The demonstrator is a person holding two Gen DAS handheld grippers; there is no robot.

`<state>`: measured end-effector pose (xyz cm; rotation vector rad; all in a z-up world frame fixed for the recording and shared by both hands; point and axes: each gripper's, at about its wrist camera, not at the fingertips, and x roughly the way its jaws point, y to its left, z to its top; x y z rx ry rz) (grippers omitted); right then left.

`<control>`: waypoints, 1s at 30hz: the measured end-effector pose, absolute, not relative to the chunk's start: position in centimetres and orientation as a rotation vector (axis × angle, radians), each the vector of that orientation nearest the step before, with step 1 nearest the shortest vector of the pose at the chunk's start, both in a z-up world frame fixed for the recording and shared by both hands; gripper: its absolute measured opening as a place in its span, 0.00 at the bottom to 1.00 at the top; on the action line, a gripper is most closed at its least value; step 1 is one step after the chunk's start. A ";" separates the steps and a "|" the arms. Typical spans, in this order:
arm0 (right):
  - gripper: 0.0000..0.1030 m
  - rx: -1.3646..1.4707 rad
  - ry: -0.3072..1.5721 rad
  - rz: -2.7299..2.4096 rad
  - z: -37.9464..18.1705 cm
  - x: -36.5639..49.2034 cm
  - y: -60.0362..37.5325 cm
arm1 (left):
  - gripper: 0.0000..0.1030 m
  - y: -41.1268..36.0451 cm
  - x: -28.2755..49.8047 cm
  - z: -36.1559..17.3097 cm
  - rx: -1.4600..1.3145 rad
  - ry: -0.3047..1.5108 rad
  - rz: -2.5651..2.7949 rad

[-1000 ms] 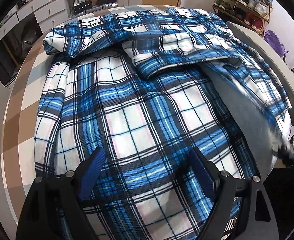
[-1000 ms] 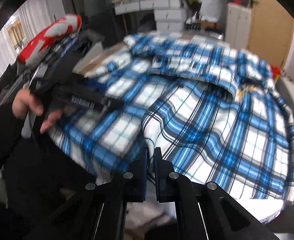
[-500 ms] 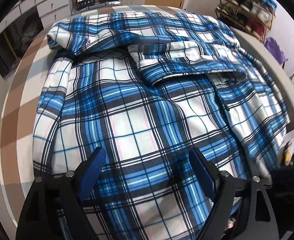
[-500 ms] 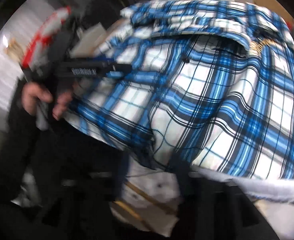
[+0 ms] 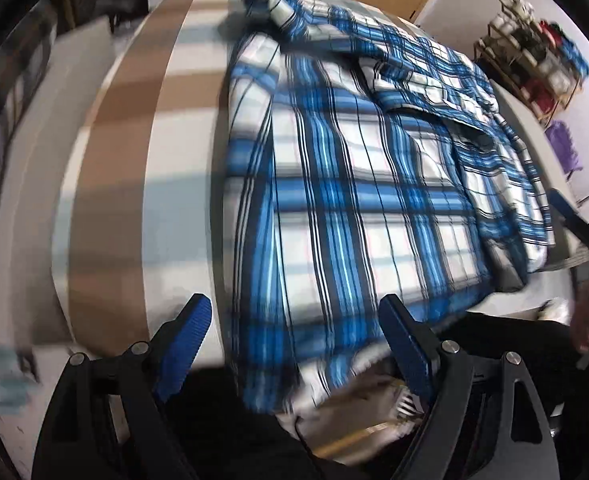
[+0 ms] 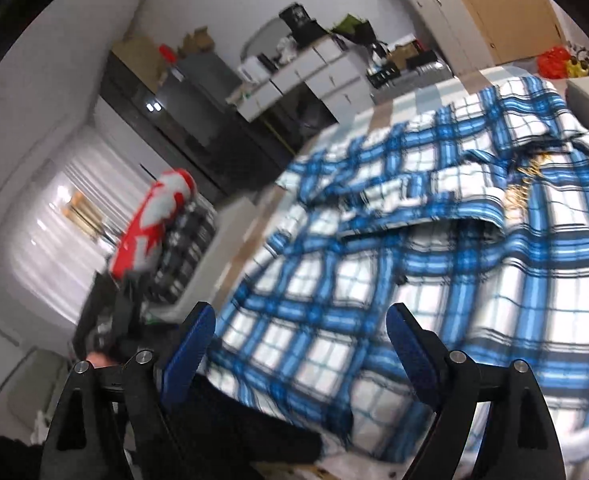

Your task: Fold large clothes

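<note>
One blue-and-white plaid flannel shirt (image 5: 358, 200) lies spread over the table with the brown-and-white checked cloth (image 5: 126, 168), its near hem hanging off the table edge and a sleeve folded across its upper part. The left gripper (image 5: 294, 336) hovers over that hem, blue-padded jaws spread wide and holding nothing. The right gripper (image 6: 298, 340) is likewise spread wide and empty above the shirt (image 6: 434, 272). A wooden shoe rack (image 5: 534, 40) holding shoes stands well beyond the table.
</note>
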<state>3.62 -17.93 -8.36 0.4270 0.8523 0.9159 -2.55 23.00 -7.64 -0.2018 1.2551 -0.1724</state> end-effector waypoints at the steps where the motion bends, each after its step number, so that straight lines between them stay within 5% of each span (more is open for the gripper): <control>1: 0.86 0.438 0.862 0.907 -8.8 3.8 -18.0 | 0.80 23.0 -3.0 -7.7 -0.207 1.269 -0.157; 12: 0.89 0.434 0.826 0.908 -8.0 1.7 -19.6 | 0.77 19.6 -2.1 -10.0 0.057 1.361 -0.073; 15: 0.89 0.462 0.821 0.914 -7.9 1.7 -20.0 | 0.57 19.0 -3.3 -9.8 0.138 1.329 -0.069; 19: 0.90 0.468 0.829 0.891 -8.0 1.9 -20.2 | 0.07 19.0 -3.7 -9.2 0.083 1.300 -0.117; 26: 0.90 0.491 0.905 0.797 -9.4 3.4 -20.7 | 0.03 19.2 -3.7 -7.3 -0.024 1.294 -0.282; 30: 0.90 0.432 0.914 0.740 -8.5 5.8 -21.3 | 0.12 19.8 -2.7 -3.5 -0.007 1.259 -0.268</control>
